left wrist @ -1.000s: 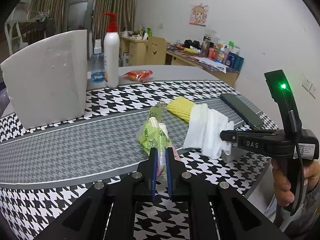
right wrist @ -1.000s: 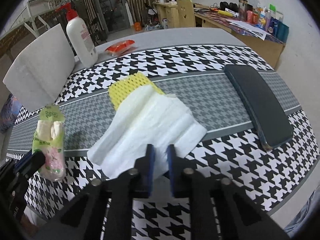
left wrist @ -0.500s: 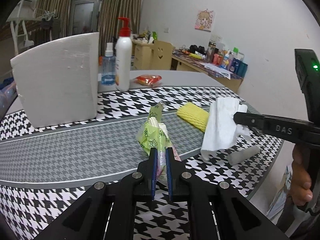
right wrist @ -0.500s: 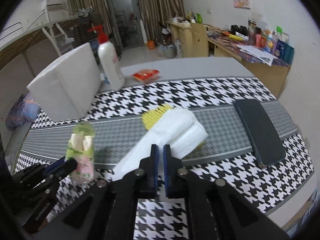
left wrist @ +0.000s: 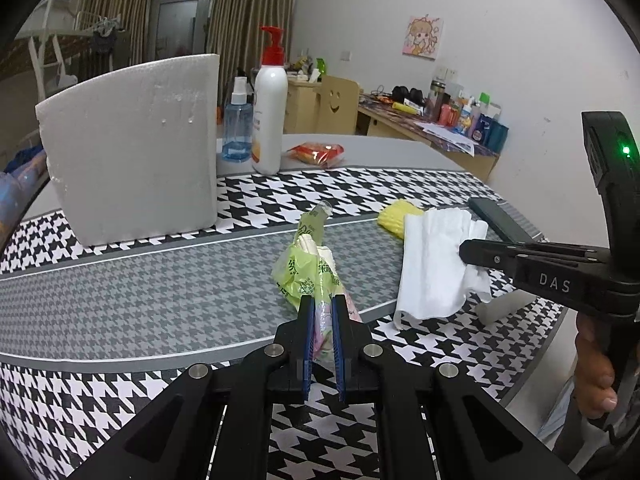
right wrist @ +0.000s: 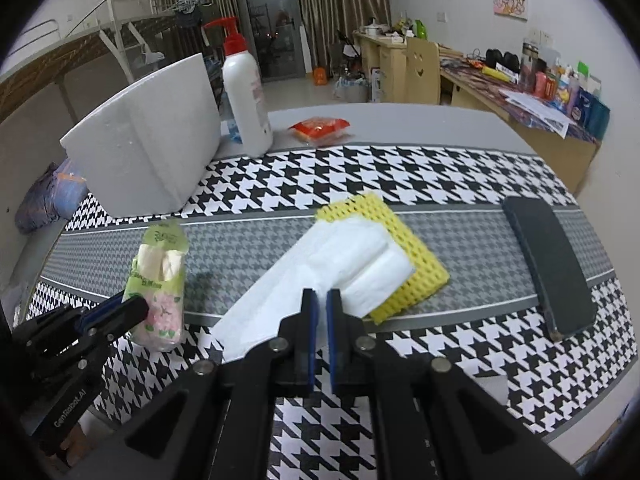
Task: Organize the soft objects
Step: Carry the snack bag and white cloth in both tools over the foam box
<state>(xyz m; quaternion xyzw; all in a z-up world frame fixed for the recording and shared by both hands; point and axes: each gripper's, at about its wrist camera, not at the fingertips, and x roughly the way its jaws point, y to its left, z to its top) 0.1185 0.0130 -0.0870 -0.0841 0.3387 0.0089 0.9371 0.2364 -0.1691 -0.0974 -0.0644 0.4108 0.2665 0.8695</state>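
Note:
A green tissue pack [left wrist: 308, 272] lies on the houndstooth table runner [left wrist: 140, 292], and my left gripper [left wrist: 322, 308] is shut on its near end. In the right wrist view the same tissue pack [right wrist: 160, 280] sits at the left with the left gripper [right wrist: 136, 308] on it. My right gripper [right wrist: 321, 300] is shut on a white folded cloth [right wrist: 332, 264]. Seen from the left wrist, the white cloth [left wrist: 432, 264] hangs from the right gripper [left wrist: 464, 248], its lower edge near the table. A yellow mesh sponge [right wrist: 416, 264] lies just behind and under the cloth.
A white foam box [left wrist: 132, 148] stands at the back left, with a spray bottle [left wrist: 237, 128] and a red-pump lotion bottle [left wrist: 270, 108] beside it. A red packet [left wrist: 318, 152] lies further back. A dark flat case [right wrist: 548, 264] lies at the right.
My right gripper has closed on the white cloth and raised it, so the cloth now hangs instead of lying flat over the sponge. The left gripper keeps its hold on the tissue pack.

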